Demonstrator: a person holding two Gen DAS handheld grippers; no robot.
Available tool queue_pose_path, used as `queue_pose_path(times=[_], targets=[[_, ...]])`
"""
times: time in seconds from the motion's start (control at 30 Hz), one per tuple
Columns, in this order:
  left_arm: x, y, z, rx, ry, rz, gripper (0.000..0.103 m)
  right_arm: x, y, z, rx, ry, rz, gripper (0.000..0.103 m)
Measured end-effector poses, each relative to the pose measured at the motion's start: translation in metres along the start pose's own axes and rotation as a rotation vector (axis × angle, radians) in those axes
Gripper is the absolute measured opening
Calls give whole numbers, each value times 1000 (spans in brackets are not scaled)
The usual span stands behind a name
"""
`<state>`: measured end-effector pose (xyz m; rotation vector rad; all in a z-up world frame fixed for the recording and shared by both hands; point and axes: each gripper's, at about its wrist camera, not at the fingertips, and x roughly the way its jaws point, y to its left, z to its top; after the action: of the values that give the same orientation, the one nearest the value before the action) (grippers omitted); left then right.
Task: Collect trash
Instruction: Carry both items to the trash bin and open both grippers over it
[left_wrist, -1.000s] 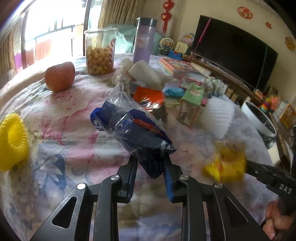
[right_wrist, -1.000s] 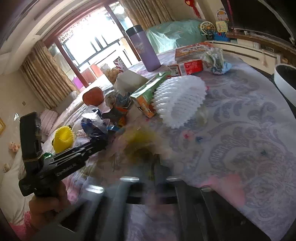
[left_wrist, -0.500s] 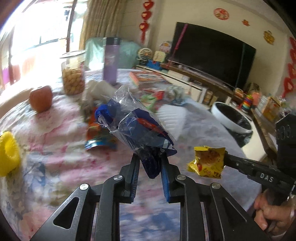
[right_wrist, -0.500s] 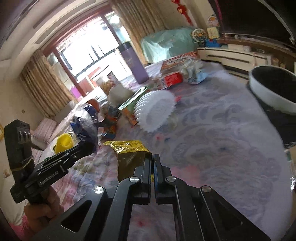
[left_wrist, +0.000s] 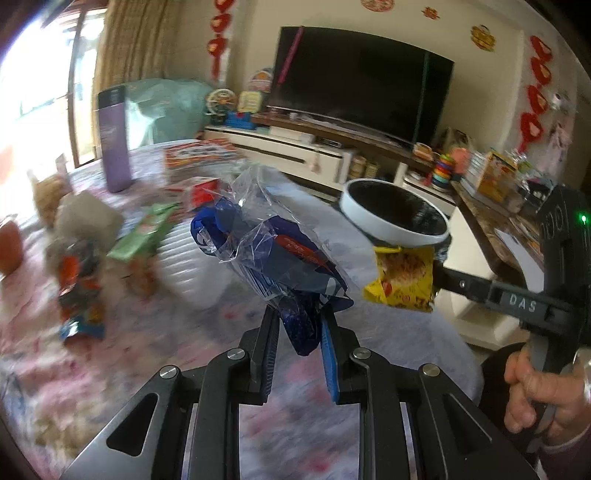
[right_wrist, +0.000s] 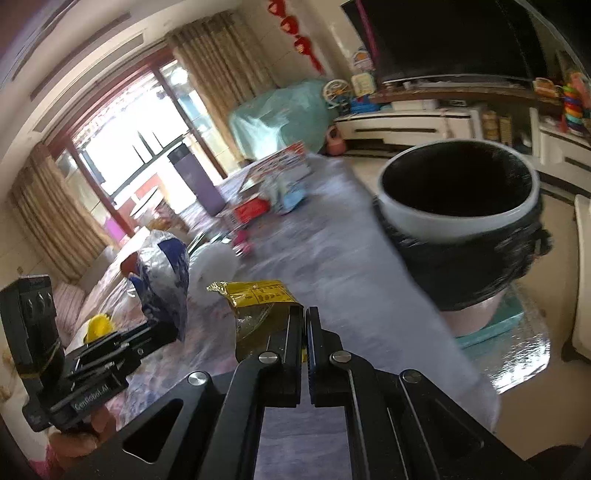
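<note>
My left gripper (left_wrist: 300, 320) is shut on a crumpled blue and clear plastic wrapper (left_wrist: 273, 254), held up above the floral tablecloth (left_wrist: 314, 376). To its right, my right gripper (left_wrist: 436, 275) is shut on a yellow snack packet (left_wrist: 402, 277), just below the white rim of the bin (left_wrist: 391, 225). In the right wrist view my right gripper (right_wrist: 305, 314) pinches the yellow packet (right_wrist: 258, 306), with the white bin with a black liner (right_wrist: 458, 221) ahead to the right, past the table edge. The left gripper (right_wrist: 162, 330) with the blue wrapper (right_wrist: 164, 280) shows at left.
On the table lie a white ribbed paper cup stack (left_wrist: 192, 258), a green packet (left_wrist: 142, 232), an orange and blue wrapper (left_wrist: 79, 291), a purple bottle (left_wrist: 114, 140) and a red box (left_wrist: 203, 192). A TV (left_wrist: 362, 81) and a low cabinet (left_wrist: 295, 155) stand behind.
Both grippers have swung right with their wrappers towards the table edge. The bin has grown larger and nearer in both views, and the yellow packet now hangs just under its rim.
</note>
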<state>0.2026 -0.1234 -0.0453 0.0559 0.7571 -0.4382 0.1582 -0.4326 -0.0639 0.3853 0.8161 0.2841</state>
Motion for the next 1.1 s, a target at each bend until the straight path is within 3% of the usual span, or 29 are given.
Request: queue_pose_path(times=[0.63, 1.1], targets=[[108, -32, 90, 93, 43, -104, 20, -21, -84, 61, 89, -89, -128, 2], [132, -69, 121, 114, 47, -147, 20, -11, -121, 95, 120, -98, -174, 2]])
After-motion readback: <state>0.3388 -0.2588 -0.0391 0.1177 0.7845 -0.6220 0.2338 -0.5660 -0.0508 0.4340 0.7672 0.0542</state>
